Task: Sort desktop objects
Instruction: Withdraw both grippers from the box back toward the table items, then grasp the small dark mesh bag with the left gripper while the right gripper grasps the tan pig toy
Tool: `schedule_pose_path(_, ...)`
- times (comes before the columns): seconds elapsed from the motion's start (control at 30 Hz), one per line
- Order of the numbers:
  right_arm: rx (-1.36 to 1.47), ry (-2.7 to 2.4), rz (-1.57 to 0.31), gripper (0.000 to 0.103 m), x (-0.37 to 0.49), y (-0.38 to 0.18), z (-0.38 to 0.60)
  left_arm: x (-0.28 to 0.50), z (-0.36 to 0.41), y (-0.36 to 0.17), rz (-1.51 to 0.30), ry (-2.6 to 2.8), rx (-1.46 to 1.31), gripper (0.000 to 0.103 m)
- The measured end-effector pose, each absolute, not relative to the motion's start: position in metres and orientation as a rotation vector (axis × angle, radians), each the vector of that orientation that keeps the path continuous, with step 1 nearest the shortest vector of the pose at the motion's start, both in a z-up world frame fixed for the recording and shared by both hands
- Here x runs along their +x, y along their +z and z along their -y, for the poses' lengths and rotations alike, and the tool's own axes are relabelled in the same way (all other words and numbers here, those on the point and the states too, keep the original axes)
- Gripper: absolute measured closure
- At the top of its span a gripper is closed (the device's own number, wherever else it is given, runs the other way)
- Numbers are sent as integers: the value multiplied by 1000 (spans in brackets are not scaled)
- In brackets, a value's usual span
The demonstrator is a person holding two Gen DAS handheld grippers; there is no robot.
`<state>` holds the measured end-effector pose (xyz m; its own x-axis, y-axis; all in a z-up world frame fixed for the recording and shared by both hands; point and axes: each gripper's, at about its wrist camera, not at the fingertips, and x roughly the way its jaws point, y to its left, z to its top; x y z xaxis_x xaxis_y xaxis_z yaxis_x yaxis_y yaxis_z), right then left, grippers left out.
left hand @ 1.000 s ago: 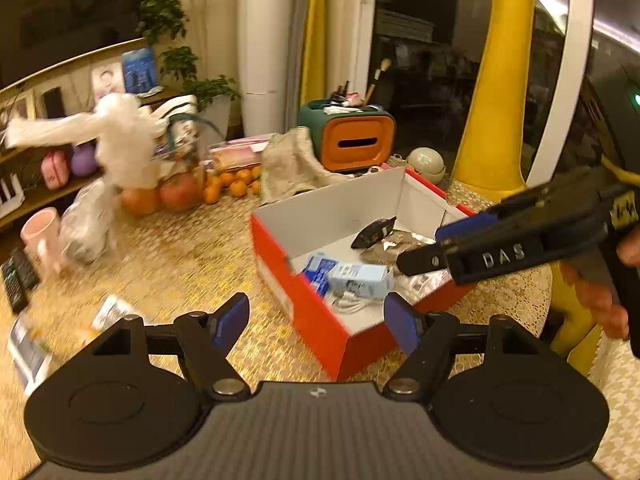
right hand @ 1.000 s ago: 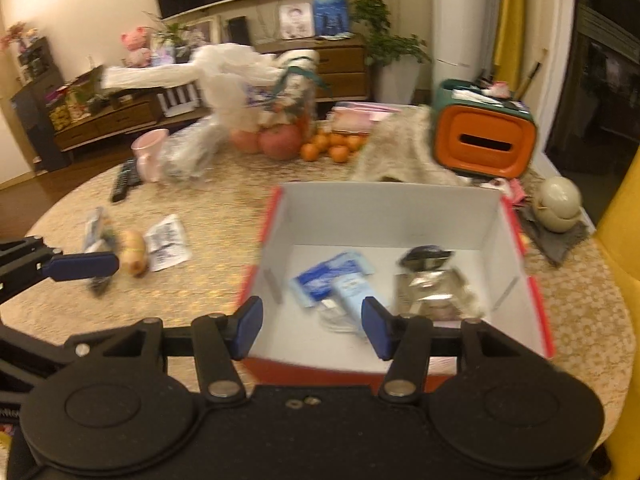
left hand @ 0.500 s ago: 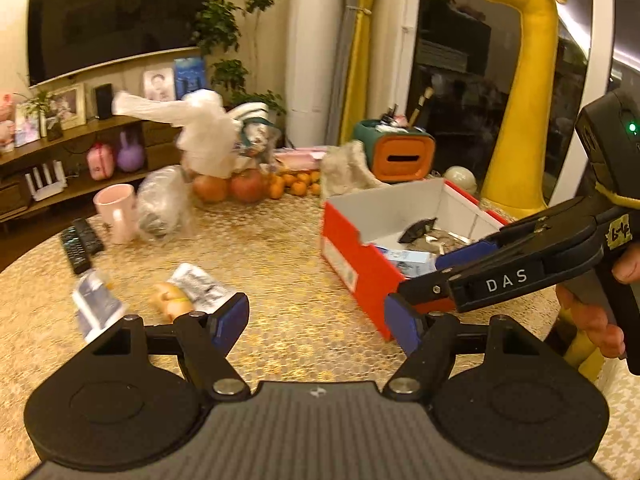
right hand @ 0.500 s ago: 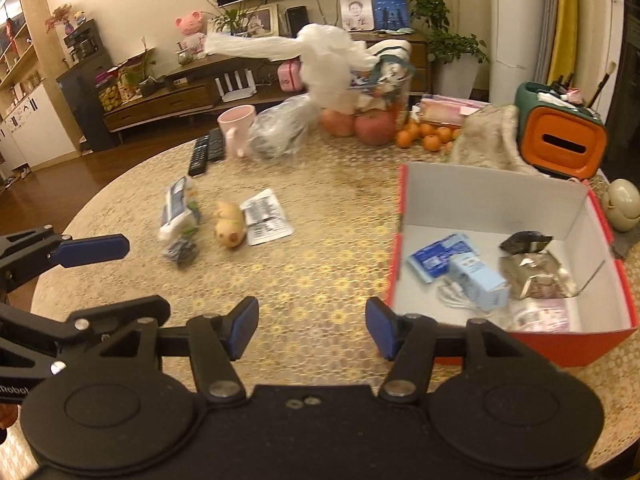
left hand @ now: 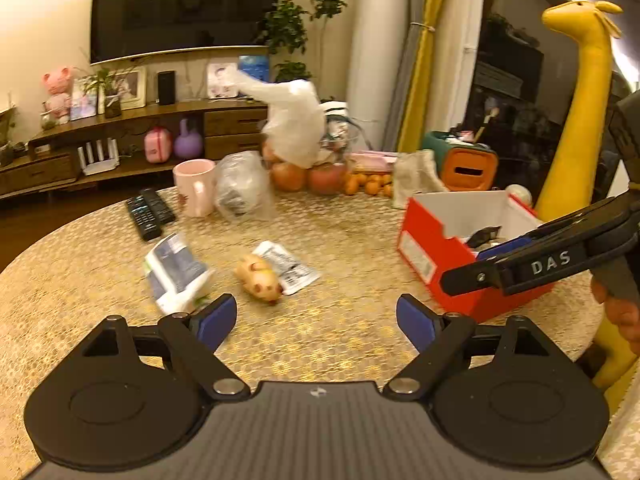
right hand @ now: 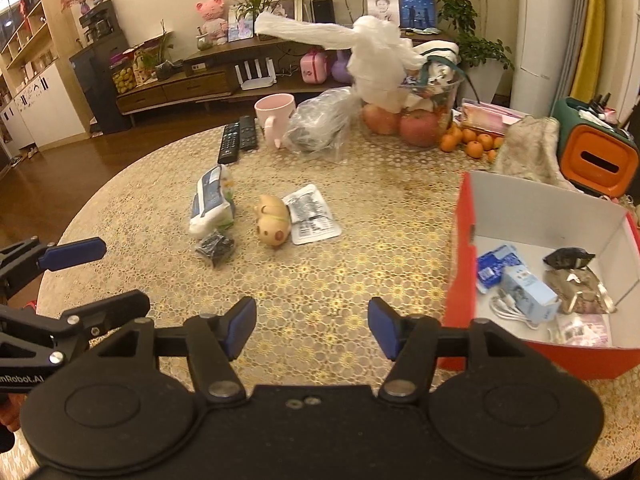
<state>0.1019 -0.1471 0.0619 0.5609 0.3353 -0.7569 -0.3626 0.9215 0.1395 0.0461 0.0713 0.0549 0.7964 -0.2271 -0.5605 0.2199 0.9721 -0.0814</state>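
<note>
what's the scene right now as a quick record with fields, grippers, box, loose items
left gripper: open, empty, above the table
right gripper: open, empty
red box: open-topped, right side of table
in box: blue packet, light blue carton, white cable, dark pouch
loose on table: pig toy, white sachet, wipes pack, small black packet
behind: pink mug, two remotes

A round table (right hand: 372,276) covered in gold lace-patterned cloth holds a red box (right hand: 460,248) at its right side, with a wipes pack (right hand: 212,202), a small black packet (right hand: 216,247), a toy pig (right hand: 273,224) and a white sachet (right hand: 314,220) lying near the middle. At the far edge sit two remotes (right hand: 238,138), a pink mug (right hand: 275,116), a clear bag (right hand: 320,126), apples (right hand: 418,128), tangerines (right hand: 470,142) and an orange-fronted tissue box (right hand: 598,158).
</note>
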Motion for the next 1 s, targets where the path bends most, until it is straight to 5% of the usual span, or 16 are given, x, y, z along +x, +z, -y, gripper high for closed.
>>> schedule_pose_path(0.23,-57,433,-904,39,117,50,117,53,-99,36,-609,-192,-27,4)
schedule_pose_path(1.0,-53,509,-954,31,223,-9,38,121,-146,-39,-676,-137,-88,3)
